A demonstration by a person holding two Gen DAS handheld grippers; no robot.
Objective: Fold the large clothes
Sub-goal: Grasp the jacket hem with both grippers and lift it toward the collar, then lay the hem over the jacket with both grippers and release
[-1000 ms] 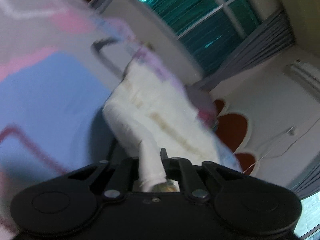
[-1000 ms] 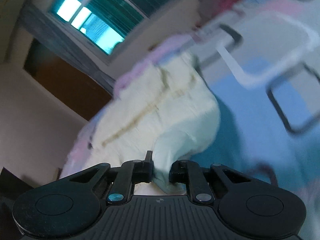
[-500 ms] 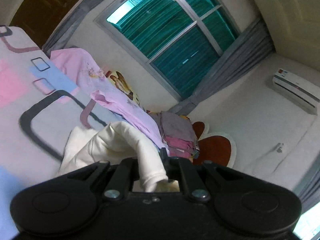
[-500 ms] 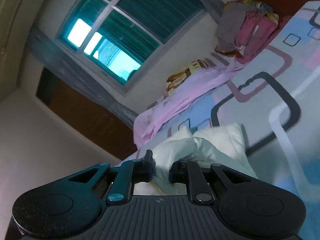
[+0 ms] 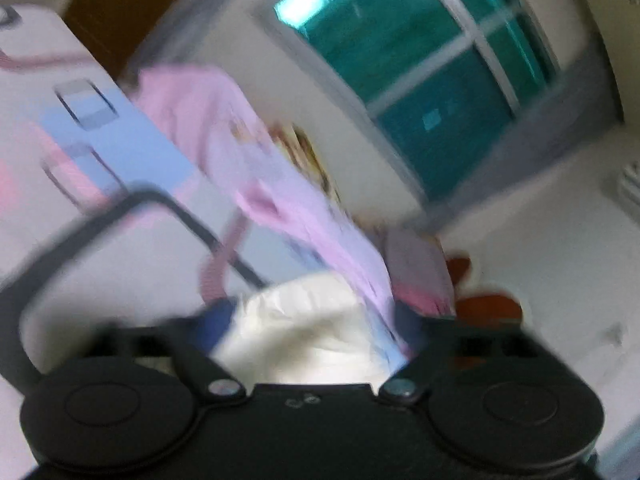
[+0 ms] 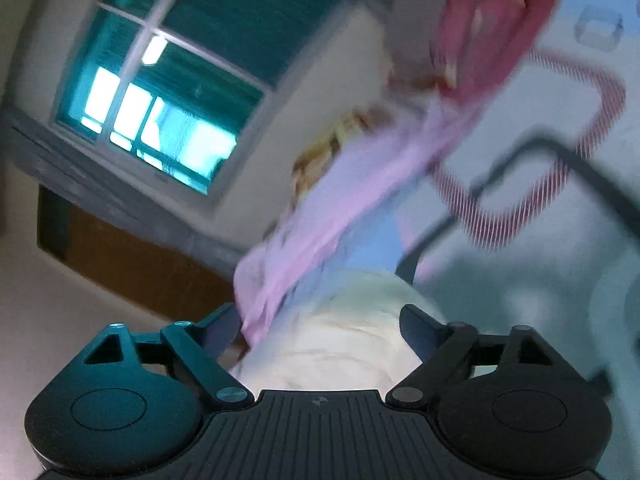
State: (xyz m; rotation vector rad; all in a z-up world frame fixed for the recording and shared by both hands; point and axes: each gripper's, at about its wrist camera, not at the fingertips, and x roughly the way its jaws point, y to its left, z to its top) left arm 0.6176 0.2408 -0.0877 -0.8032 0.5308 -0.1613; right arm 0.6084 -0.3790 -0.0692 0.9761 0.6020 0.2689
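We see the cream-white garment [image 5: 304, 328] bunched into a soft, rumpled mound on the patterned bedspread [image 5: 120, 264], lying at the near edge of both wrist views. In the right wrist view the same garment [image 6: 340, 336] shows creases and a faint yellowish line across its folds, and its far left edge lies just beside a strip of lilac-pink cloth [image 6: 360, 184] that runs away toward the far side of the bed. Both views are blurred, so we cannot tell how neatly it is folded.
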